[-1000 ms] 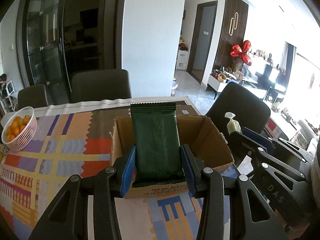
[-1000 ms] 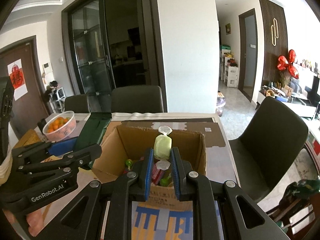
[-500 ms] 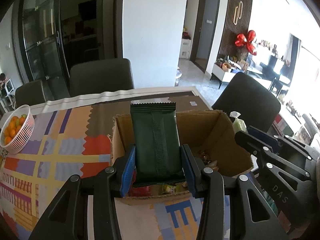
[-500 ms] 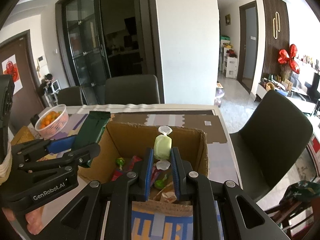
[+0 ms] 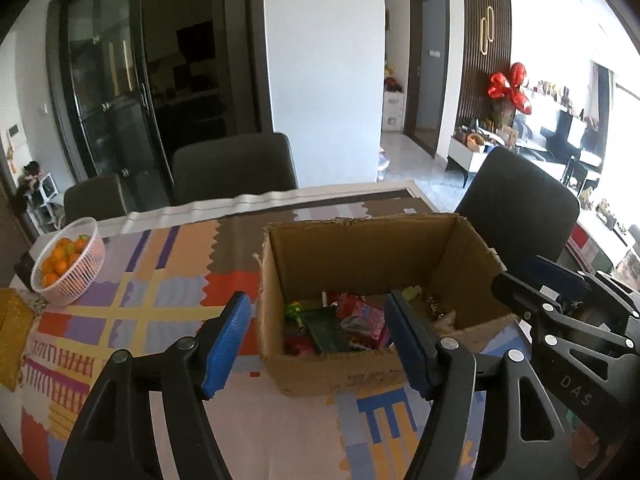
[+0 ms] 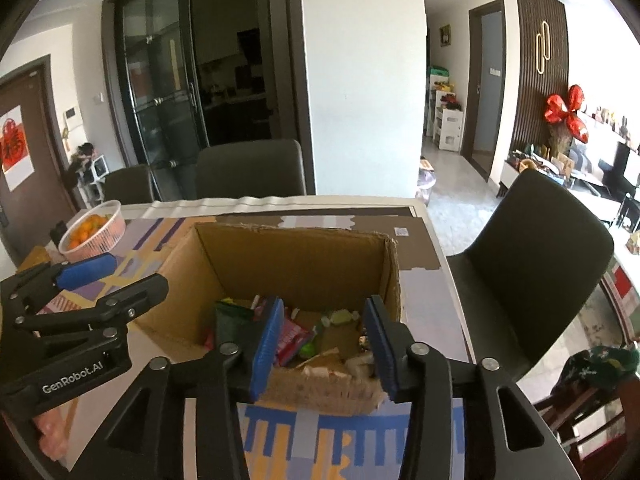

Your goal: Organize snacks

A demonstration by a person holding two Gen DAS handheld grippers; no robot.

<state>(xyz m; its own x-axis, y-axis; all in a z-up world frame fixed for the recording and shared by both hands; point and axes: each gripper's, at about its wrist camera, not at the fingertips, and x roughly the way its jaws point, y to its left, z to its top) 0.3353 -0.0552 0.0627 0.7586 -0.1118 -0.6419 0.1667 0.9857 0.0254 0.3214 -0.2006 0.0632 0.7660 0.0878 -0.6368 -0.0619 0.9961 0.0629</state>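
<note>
Both grippers are empty and hang above the near wall of the cardboard box. The left gripper has its blue pads spread wide, with nothing between them. The right gripper is spread wide too, and also holds nothing.

The snacks lie on the floor of the box. In the left wrist view the dark green packet rests flat at about 12 o'clock from the left gripper, just under it, with its long axis running roughly from 11 to 5 o'clock. Beside it, toward 1 o'clock, is a red wrapper. In the right wrist view a pale green candy lies at 12 o'clock from the right gripper, among other wrappers.

No loose snack shows on the patterned tablecloth near the box — only a basket of oranges far out at 10 o'clock from the left gripper. So I judge the next move depends on finding another snack outside these views; neither arm is clearly nearer to one.
</note>
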